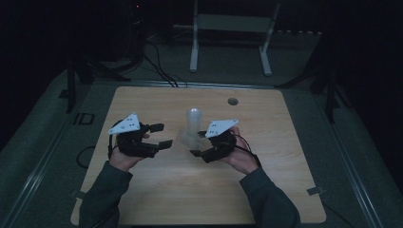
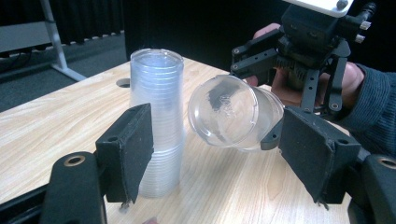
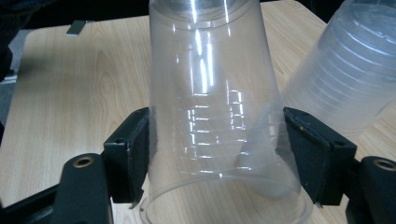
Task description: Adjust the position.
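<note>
Here, a single clear plastic cup (image 3: 219, 116) is clamped on its side between the right gripper's (image 3: 217, 154) jaws, while the left gripper's (image 2: 215, 154) jaws are held apart, empty, near the upside-down stack of clear plastic cups (image 2: 156, 116).

Dark lab: black curtains (image 1: 361, 38), cables (image 1: 157, 66)

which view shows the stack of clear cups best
The left gripper view: the stack of clear plastic cups stands upside down on the table, whole from top to base. The right gripper view catches part of it at the right edge, behind the held cup. The high view shows it small and dim.
</note>
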Tool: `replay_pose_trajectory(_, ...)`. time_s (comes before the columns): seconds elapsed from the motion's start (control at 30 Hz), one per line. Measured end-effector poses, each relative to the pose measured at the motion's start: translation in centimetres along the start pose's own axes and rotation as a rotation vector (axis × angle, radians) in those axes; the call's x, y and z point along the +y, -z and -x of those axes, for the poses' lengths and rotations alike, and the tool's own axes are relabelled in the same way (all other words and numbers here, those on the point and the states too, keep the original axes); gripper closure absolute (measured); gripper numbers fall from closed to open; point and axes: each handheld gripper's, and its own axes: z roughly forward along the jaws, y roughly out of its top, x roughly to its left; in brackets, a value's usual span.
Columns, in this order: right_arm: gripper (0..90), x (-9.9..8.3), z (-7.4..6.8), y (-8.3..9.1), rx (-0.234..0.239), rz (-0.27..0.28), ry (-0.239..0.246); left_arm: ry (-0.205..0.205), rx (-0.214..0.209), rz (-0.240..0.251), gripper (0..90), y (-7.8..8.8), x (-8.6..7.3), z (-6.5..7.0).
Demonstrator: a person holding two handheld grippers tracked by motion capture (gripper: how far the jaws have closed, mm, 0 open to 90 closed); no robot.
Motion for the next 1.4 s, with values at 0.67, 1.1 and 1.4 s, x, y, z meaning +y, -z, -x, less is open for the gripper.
replay_pose_trajectory(0.67, 28.6, 0.65, -0.30, -0.32, 0.012, -0.067, 0.051, -0.037, 0.031, -0.038, 27.6, -0.04, -0.02, 0.31)
replay_pose_trajectory(1.1, 28.6, 0.78, -0.29, -0.62, 0.009, -0.094, 0.069, -0.041, 0.035, -0.049, 27.8, 0.03, 0.05, 0.43)
replay_pose_trajectory(1.4, 28.6, 0.69, -0.36, -0.83, 0.013, -0.117, 0.075, -0.041, 0.019, -0.053, 27.4, 0.10, 0.22, 0.69)
